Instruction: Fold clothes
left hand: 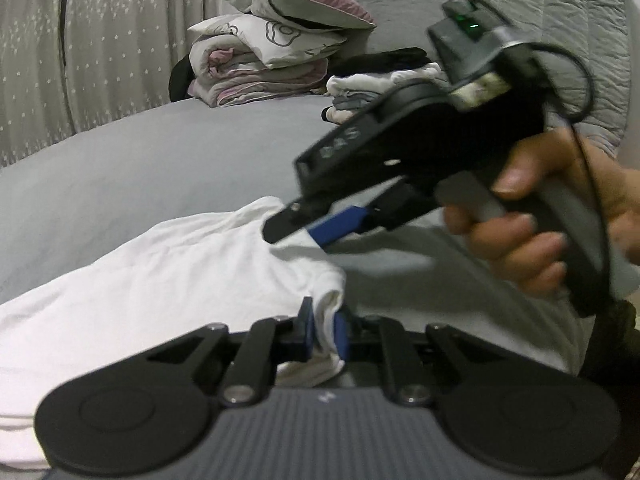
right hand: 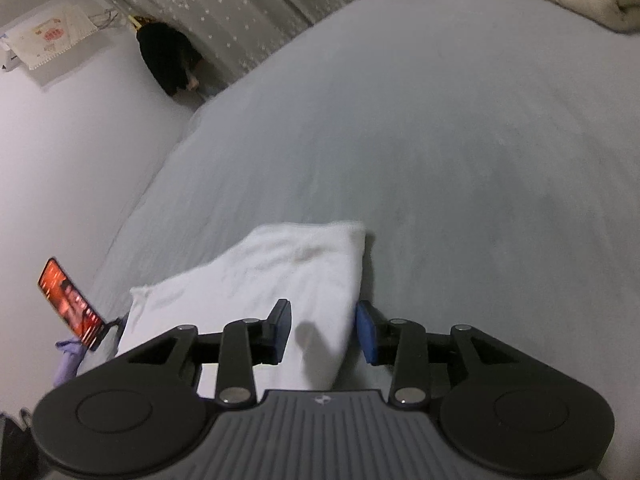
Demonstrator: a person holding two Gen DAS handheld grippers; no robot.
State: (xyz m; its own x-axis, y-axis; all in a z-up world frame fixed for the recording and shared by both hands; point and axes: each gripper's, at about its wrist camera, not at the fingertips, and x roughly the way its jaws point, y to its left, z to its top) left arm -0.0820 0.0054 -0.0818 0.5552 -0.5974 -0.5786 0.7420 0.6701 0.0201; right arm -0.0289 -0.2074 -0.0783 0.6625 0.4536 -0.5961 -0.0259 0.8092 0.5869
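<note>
A plain white cloth garment (left hand: 168, 280) lies on a plain grey bed sheet (left hand: 160, 152); the black gripper (left hand: 324, 334) has blue pads, as has the other black gripper (right hand: 323, 330); grey curtains (left hand: 100, 40) carry small white stars; folded white-and-mauve bedding (left hand: 264, 60) shows grey outline prints

Ahead of my right gripper (right hand: 323, 330) the grey bed (right hand: 460, 152) lies bare and wide, with only the white garment (right hand: 280, 276) under its parted jaws. Off to its left a lit phone (right hand: 68, 304) stands at the bed edge. Ahead of my left gripper (left hand: 323, 334), the right one crosses my path, and stacked bedding (left hand: 264, 60) and folded clothes (left hand: 368, 88) block the far side
</note>
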